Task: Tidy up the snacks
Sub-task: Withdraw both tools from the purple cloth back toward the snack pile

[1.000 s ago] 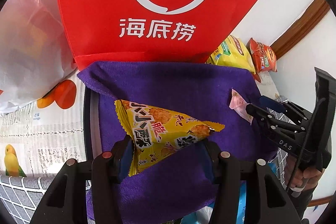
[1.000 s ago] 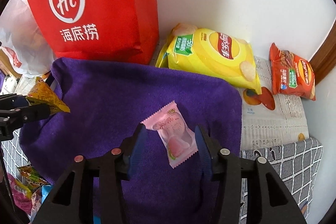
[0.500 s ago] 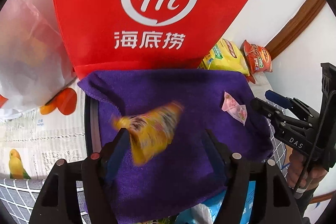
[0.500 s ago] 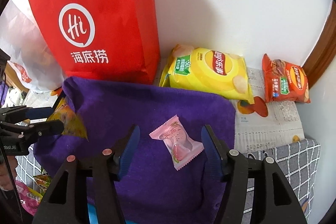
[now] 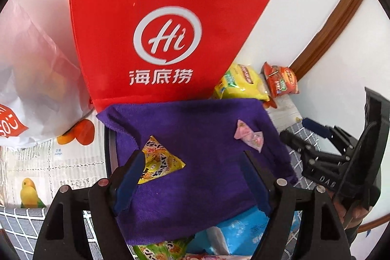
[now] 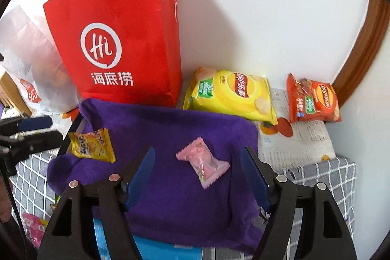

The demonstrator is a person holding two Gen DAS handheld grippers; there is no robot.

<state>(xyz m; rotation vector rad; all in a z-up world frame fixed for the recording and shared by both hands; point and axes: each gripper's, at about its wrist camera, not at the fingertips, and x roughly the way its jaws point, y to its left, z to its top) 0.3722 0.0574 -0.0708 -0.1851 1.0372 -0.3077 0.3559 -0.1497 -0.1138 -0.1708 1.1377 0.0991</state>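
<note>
A small yellow snack packet point(image 5: 159, 162) lies on the purple cloth point(image 5: 202, 128), by the left finger of my open, empty left gripper point(image 5: 192, 169). It also shows in the right wrist view point(image 6: 91, 146). A pink candy packet point(image 6: 203, 160) lies on the cloth point(image 6: 170, 199) in front of my open, empty right gripper point(image 6: 197, 171), and shows in the left wrist view point(image 5: 249, 138). The right gripper shows at the right of the left wrist view point(image 5: 296, 135); the left gripper shows at the left edge of the right wrist view point(image 6: 50, 128).
A red paper bag point(image 6: 121, 40) stands behind the cloth against the white wall. A yellow chips bag point(image 6: 231, 94) and a red chips bag point(image 6: 313, 101) lie at the back right. A white plastic bag point(image 5: 31, 79) sits left. More snack packets point(image 5: 234, 233) lie below the cloth's front edge.
My left gripper opened and let go of the yellow packet, which now lies on the cloth. Both grippers pulled back and up; the right opened wider away from the pink candy.
</note>
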